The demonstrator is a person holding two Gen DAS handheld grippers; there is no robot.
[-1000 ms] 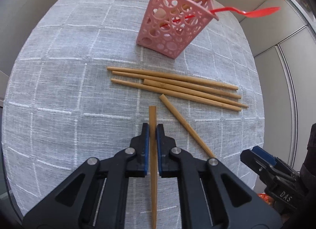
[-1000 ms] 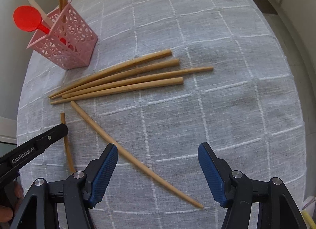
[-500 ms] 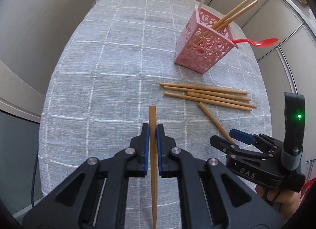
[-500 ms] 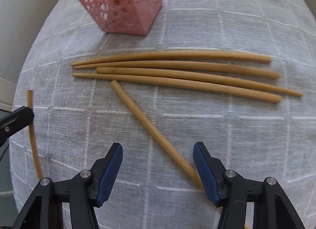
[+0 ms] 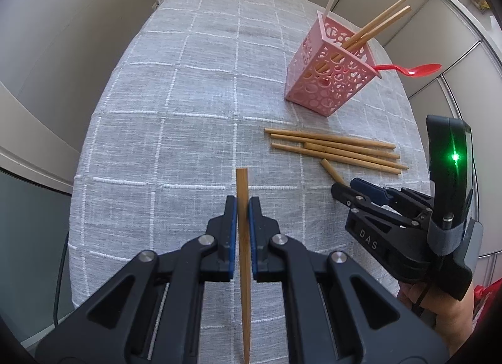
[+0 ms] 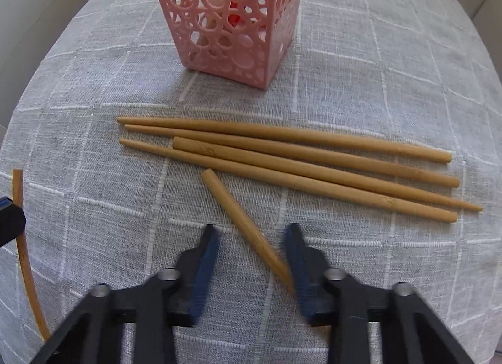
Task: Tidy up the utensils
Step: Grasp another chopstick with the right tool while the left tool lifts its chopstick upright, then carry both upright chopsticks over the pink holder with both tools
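Note:
My left gripper (image 5: pixel 240 204) is shut on a wooden chopstick (image 5: pixel 242 182) that it holds above the cloth, blunt end forward; this chopstick (image 6: pixel 23 254) also shows at the left edge of the right wrist view. My right gripper (image 6: pixel 251 232) hangs low over a single loose chopstick (image 6: pixel 238 213). Its jaws are closing, with the chopstick's thin end between them close to the right pad. Several more chopsticks (image 6: pixel 282 150) lie side by side just beyond. Behind them stands the pink perforated holder (image 6: pixel 232 19), with chopsticks and a red spoon (image 5: pixel 417 70) in it.
A grey cloth with a white grid (image 5: pixel 188 113) covers the rounded table, whose edges fall away left and right. A person's hand (image 5: pixel 439 310) grips the right gripper's body (image 5: pixel 408 232). Pale cabinet panels stand behind the table.
The right gripper has moved in over the single chopstick and its jaws have narrowed around it. The left gripper, still shut on its chopstick, pulled back from the holder, then held still.

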